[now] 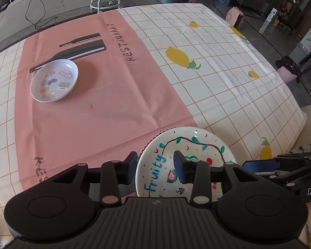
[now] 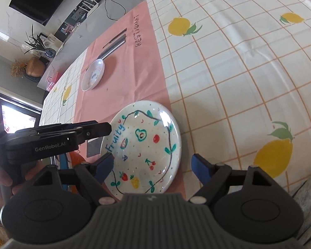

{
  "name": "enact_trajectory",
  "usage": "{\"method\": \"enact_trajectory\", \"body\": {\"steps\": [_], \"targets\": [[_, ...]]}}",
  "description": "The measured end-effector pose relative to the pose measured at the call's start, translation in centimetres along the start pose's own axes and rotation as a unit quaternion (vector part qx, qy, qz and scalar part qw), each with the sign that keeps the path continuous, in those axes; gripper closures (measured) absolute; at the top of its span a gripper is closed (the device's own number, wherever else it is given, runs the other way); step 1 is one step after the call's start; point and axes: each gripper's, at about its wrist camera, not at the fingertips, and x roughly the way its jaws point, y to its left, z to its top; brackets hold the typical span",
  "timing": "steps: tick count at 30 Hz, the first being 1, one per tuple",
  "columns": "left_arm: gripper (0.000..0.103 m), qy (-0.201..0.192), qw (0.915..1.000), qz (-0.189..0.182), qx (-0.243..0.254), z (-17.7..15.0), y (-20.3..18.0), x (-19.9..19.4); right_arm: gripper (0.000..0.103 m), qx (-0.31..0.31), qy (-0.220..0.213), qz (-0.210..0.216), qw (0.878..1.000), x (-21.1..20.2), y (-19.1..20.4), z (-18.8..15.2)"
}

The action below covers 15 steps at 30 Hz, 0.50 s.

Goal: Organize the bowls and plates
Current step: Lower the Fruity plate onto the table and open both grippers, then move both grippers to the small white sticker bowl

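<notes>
Lying flat near the front edge of the worktop (image 1: 228, 66) was a white plate (image 2: 147, 145) with the word "Fruity" and little fruits painted on it. It sat partly on a pink mat (image 1: 105, 103) and partly on a checked cloth with yellow lemons (image 2: 228, 83).

The left gripper (image 1: 155, 169) reached over the plate's left rim. One blue pad (image 1: 132, 166) was outside the rim and the other pad was over the inside of the plate. The pads stood apart from the rim with a gap showing, so this gripper was loose and held nothing.

The right gripper (image 2: 153, 166) was spread wide above the near side of the same plate. Its left pad (image 2: 105, 166) was over the plate's edge and its right pad was off to the side, over the cloth. It gripped nothing.

Farther back on the pink mat sat a small white dish (image 1: 54, 81) with bright stickers inside. It was well apart from the painted plate. Just behind it lay printed pictures of dark knives (image 1: 80, 45).
</notes>
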Motion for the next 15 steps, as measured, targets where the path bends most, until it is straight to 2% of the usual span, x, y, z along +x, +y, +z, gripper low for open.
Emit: {"method": "enact_trajectory", "body": {"steps": [6, 11, 15], "targets": [[0.057, -0.035, 0.9990, -0.003, -0.026, 0.5, 1.8, -2.2, 0.021, -0.018, 0.006, -0.026, 0.999, 0.9, 1.1, 0.4], [0.051, -0.082, 0.9954, 0.025, -0.042, 0.7, 3.3, -5.3, 0.020, -0.023, 0.015, -0.029, 0.999, 1.5, 1.5, 0.4], [0.045, -0.135, 0.9882, -0.019, -0.069, 0.6, 5.1, -7.6, 0.018, -0.024, 0.013, -0.042, 0.999, 1.7, 2.2, 0.5]]}}
